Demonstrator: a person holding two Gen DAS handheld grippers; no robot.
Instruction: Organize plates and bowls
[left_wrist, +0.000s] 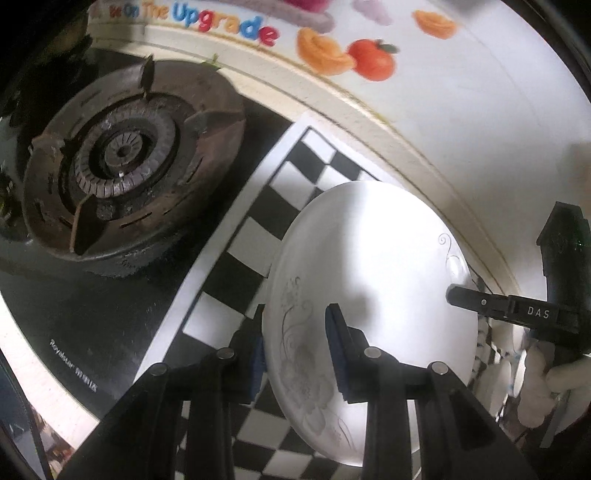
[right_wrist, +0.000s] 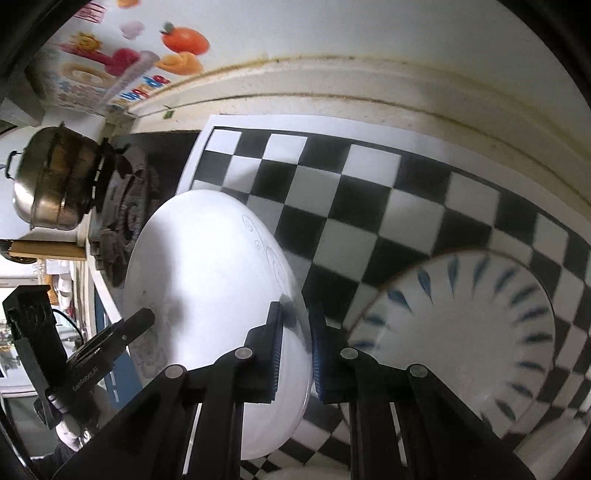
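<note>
Above the checkered mat (left_wrist: 236, 266), I held the white floral plate (left_wrist: 369, 280) from both sides: my left gripper (left_wrist: 295, 354) clamped one rim and my right gripper (right_wrist: 295, 350) pinched the opposite rim. On that mat, to the plate's right, lay the blue-patterned plate (right_wrist: 480, 332); the gas burner (left_wrist: 125, 162) sat just beside the mat's left edge.

Wall sticker (left_wrist: 221, 22), upper left of left wrist view, read "On The Upgrade" in coloured letters. Black hob glass (left_wrist: 74, 354), lower left, carried "Royalstar" plus chars too blurred to read. Right tongs (left_wrist: 537, 312), at right edge, bore "DAS". Other lettering unreadable.
</note>
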